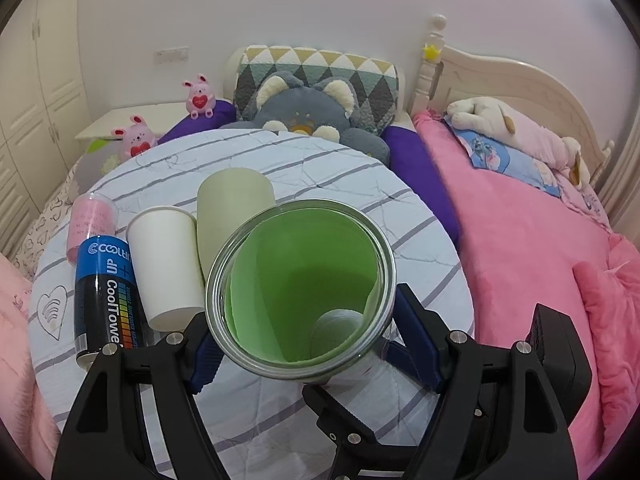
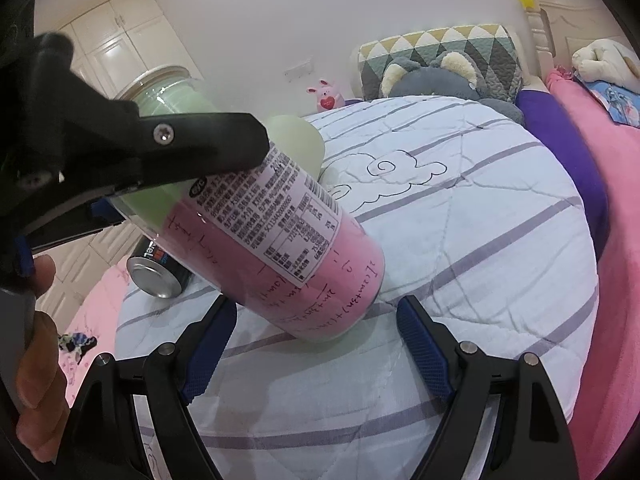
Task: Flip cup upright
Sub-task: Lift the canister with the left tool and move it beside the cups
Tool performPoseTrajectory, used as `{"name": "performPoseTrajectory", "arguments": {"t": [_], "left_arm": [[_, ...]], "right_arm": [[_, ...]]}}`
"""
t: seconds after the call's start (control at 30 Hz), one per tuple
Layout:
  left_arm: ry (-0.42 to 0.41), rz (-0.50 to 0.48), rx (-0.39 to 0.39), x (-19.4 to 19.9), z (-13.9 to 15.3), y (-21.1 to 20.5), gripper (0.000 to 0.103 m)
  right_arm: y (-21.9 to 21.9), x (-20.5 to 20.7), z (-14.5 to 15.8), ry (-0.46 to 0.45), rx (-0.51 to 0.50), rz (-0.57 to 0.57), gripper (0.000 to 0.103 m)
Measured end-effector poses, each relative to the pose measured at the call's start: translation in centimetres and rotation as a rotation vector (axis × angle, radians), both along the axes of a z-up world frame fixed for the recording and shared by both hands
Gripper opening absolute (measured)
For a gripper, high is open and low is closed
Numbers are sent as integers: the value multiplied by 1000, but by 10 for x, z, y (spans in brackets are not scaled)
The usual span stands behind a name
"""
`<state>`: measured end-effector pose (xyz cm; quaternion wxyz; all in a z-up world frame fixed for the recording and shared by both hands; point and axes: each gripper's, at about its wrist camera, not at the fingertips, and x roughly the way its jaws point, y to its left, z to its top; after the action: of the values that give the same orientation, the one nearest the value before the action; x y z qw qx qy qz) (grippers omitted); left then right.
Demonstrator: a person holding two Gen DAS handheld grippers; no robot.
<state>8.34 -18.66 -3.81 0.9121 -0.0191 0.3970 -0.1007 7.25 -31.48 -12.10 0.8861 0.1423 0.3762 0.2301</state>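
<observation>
We have the green jar (image 1: 300, 292) clamped in the left tongs (image 1: 304, 344), whose blue pads sit on either side of its clear wall just below the rim. Its mouth faces the left camera, so we judge the jar to be tilted partway up rather than standing. That grip low on the wall likely gives us leverage to swing the base down onto the quilt (image 1: 328, 168).

In the right view the right tongs (image 2: 316, 344) stand wide open with nothing between the pads. They sit close on either side of the pink can (image 2: 288, 256), which leans at an angle with its lower end on the quilt. We cannot tell whether the pads touch it. The open spread suggests we are lining up to take or steady that can next.

Behind the jar, in the left view, a pale cup (image 1: 232, 216) and a white cup (image 1: 164, 264) stand mouth-down beside a blue can (image 1: 104, 300) lying on its side. They crowd the jar's left, so we reckon the free quilt to the right is the safer place to set it down. The quilt is soft and creased, so a tall jar may rock once released; we would seat it flat before opening the left tongs.
</observation>
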Motion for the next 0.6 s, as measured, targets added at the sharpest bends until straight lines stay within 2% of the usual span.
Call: {"name": "performPoseTrajectory", "arguments": {"t": [0.6], "left_arm": [[-18, -21, 19, -3, -2, -5, 76]], "right_arm": [[-3, -9, 1, -8, 7, -24, 84]]}}
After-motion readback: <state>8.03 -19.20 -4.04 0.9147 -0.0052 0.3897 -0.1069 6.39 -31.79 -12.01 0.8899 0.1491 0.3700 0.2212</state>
